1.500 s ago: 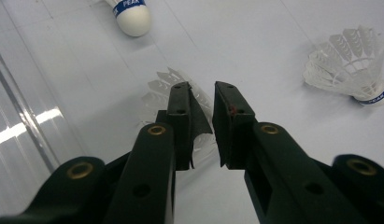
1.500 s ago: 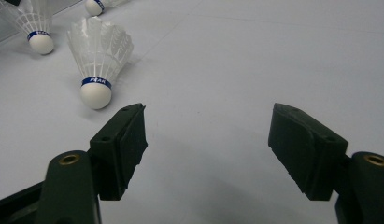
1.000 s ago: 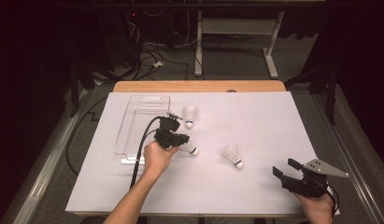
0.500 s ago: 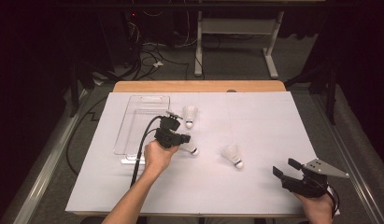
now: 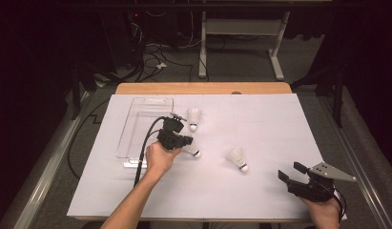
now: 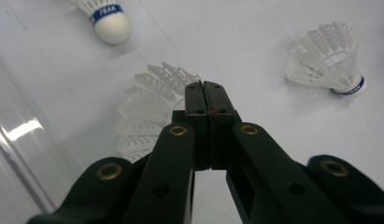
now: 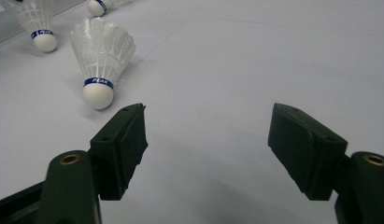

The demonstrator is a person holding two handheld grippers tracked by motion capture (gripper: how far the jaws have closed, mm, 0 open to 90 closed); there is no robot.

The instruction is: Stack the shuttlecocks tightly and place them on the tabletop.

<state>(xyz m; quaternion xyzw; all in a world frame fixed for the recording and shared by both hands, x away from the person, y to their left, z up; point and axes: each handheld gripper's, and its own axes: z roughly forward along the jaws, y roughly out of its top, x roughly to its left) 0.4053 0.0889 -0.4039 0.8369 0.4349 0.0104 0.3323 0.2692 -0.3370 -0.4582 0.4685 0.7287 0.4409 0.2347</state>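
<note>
Picking up shuttlecocks from the white surface [image 5: 260, 119] looks to be the work, probably to drop them into the clear tray [image 5: 153, 98], and the step in hand is the grasp on the nearest one. The left gripper [image 6: 202, 88] has its jaws pressed flat together right at the rim of the feather skirt of the near shuttlecock [image 6: 147, 102], which lies on its side at about 3 o'clock from the hand in the high view, cork pointing away from the tray. Whether a feather edge is actually nipped between the pads I cannot tell (the jaws meet with no visible gap, and the feathers sit just behind them).

The right gripper [image 7: 208, 135] rests at 5 o'clock on the surface, jaws spread wide with nothing between them.

If the hold is good, the next move calls for a gentle lift, since feathers are thin and may slip, then a carry toward 10 o'clock over the tray rim.

Counted: three shuttlecocks, namely the near one, a second shuttlecock [image 5: 194, 117] at 1 o'clock from the left hand beside the tray, and a third shuttlecock [image 5: 237, 157] at 4 o'clock, well apart; one tray, with nothing visible inside; two grippers.
</note>
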